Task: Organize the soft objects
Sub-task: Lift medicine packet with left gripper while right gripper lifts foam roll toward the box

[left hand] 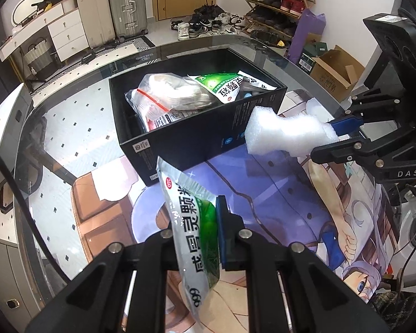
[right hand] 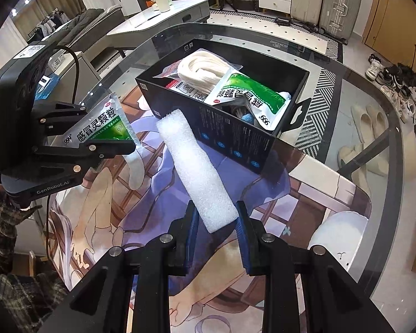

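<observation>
My left gripper [left hand: 199,222] is shut on a silver-green medicine sachet [left hand: 192,227] and holds it above the mat, in front of the black box [left hand: 180,144]. It also shows in the right wrist view [right hand: 119,141] with the sachet [right hand: 102,127]. My right gripper [right hand: 217,216] is shut on a white foam block [right hand: 197,172], held near the box's front right side; it also shows in the left wrist view [left hand: 344,136] with the foam block [left hand: 285,134]. The black box [right hand: 235,138] holds a bagged white cloth [right hand: 205,69] and another green sachet [right hand: 249,97].
The box stands on an anime-print mat [left hand: 277,199] on a round glass table [right hand: 346,83]. A white dish [right hand: 344,230] sits on the mat at the right. Suitcases [left hand: 111,8], a shoe rack [left hand: 280,2] and a cardboard box [left hand: 335,72] stand beyond the table.
</observation>
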